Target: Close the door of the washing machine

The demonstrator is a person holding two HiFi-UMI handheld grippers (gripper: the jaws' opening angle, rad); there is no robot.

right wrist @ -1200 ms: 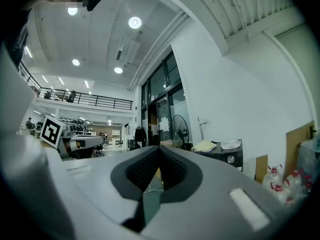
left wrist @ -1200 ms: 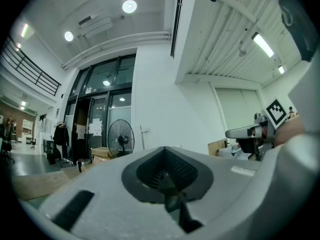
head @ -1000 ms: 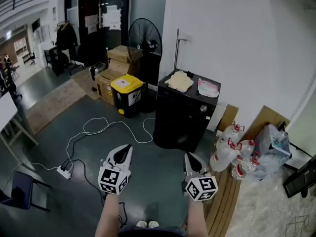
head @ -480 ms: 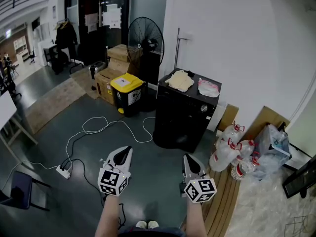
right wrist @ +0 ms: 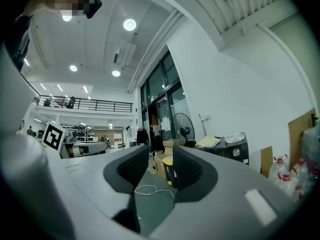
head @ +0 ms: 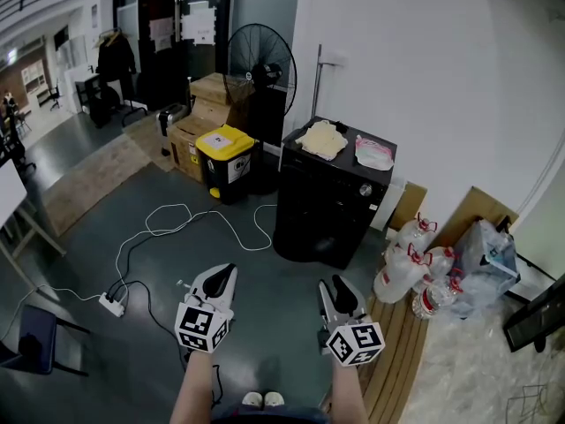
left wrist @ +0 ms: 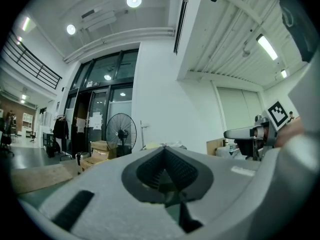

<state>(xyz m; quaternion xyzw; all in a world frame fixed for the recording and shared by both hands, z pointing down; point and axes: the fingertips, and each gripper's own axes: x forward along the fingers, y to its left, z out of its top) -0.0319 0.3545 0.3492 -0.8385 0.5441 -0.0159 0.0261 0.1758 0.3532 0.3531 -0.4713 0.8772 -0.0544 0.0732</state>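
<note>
Head view, clock from frame ctr: black standing fan (head: pixel 261 69) at 12, against the white wall. Yellow-lid bin (head: pixel 226 159) at 10, just below the fan. Cardboard boxes (head: pixel 189 140) sit at the bin's 10, touching it. White cable (head: pixel 165 208) loops over the dark floor (head: pixel 79 237) at 9 and runs to a power strip (head: pixel 112 305) at 8. Red-cap water bottles (head: pixel 408 268) bunched at 4, w/ a clear plastic bag (head: pixel 485 253) at their 3. Chair (head: pixel 35 338) at 8, at the frame edge.

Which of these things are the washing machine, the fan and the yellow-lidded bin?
washing machine (head: pixel 320 208), head view, dark front face
fan (head: pixel 261 71), head view, round grille
yellow-lidded bin (head: pixel 225 140), head view, yellow lid
</note>
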